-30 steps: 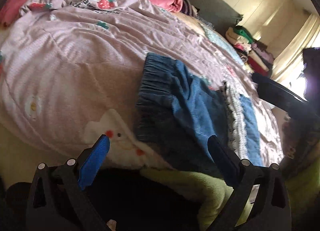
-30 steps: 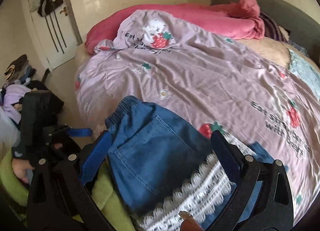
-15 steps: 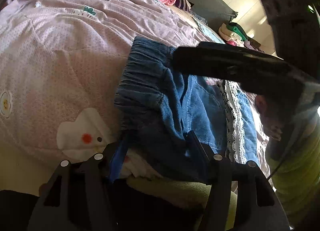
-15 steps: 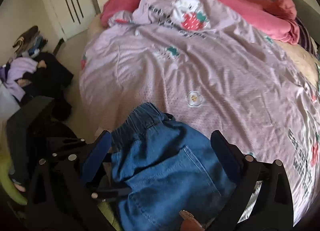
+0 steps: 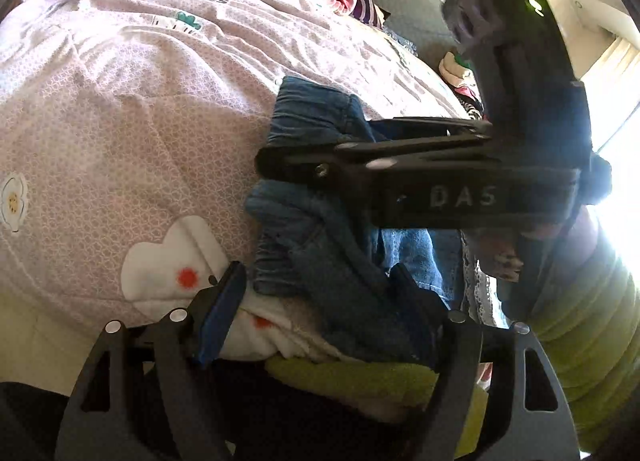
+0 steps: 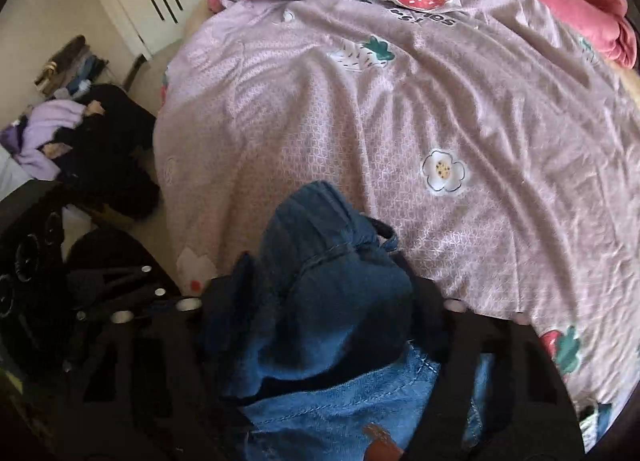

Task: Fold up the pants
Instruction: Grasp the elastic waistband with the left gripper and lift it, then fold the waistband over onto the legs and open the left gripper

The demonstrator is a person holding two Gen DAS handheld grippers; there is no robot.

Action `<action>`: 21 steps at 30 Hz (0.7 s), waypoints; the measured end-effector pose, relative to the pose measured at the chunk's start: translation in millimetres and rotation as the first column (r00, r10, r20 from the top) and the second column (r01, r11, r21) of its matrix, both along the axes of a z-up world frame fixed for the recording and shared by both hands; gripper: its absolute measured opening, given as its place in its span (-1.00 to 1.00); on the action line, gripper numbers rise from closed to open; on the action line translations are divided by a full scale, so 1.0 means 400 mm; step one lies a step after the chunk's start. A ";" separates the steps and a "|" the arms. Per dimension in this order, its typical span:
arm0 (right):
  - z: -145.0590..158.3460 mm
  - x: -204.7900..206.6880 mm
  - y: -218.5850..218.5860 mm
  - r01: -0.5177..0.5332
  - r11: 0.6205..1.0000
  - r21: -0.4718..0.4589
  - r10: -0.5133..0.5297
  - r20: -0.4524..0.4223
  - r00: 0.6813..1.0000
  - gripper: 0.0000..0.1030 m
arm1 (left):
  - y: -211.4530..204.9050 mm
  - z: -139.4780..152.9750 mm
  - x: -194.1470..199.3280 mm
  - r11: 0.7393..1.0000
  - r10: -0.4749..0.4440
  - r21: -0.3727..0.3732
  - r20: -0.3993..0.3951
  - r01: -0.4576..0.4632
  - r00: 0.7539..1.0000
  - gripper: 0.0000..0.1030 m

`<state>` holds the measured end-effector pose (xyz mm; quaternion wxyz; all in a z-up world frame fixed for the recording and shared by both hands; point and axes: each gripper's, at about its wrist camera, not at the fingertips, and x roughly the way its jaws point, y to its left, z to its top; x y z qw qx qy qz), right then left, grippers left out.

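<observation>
1. On the pink strawberry-print quilt (image 6: 400,133), at its near edge, lie the blue denim pants (image 5: 316,129), waistband bunched.
2. Left gripper (image 5: 316,301) straddles the pants' near fold, its jaws opening, pads apart from the cloth.
3. Right gripper (image 6: 320,301) is closing, bunched waistband between its jaws, seemingly pinched.

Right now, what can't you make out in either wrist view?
- Pant legs and hems of the denim pants: cut off by the bottom edge, right wrist view.
- Whether the right gripper, closing, pinches the waistband yet: dark, blurred.
- Lace trim: mostly behind the right gripper body, left wrist view.
- Window: blown out.
</observation>
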<state>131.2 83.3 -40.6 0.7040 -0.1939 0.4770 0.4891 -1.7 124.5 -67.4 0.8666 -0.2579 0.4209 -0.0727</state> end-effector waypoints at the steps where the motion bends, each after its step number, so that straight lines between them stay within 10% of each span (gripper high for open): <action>1: 0.016 -0.001 -0.016 0.005 1.000 0.023 -0.005 0.002 1.000 -0.27 | 0.003 0.002 -0.004 1.000 0.001 -0.014 0.000 -0.001 1.000 0.42; 6: 0.097 0.011 -0.135 0.038 0.980 0.193 -0.029 -0.052 0.998 -0.38 | 0.002 0.017 -0.019 0.995 -0.026 -0.097 0.014 0.027 1.000 0.78; 21: 0.221 0.011 -0.433 0.146 0.903 0.404 -0.143 -0.038 0.989 -0.30 | -0.233 0.115 0.049 0.949 -0.249 -0.168 0.117 0.267 0.961 0.80</action>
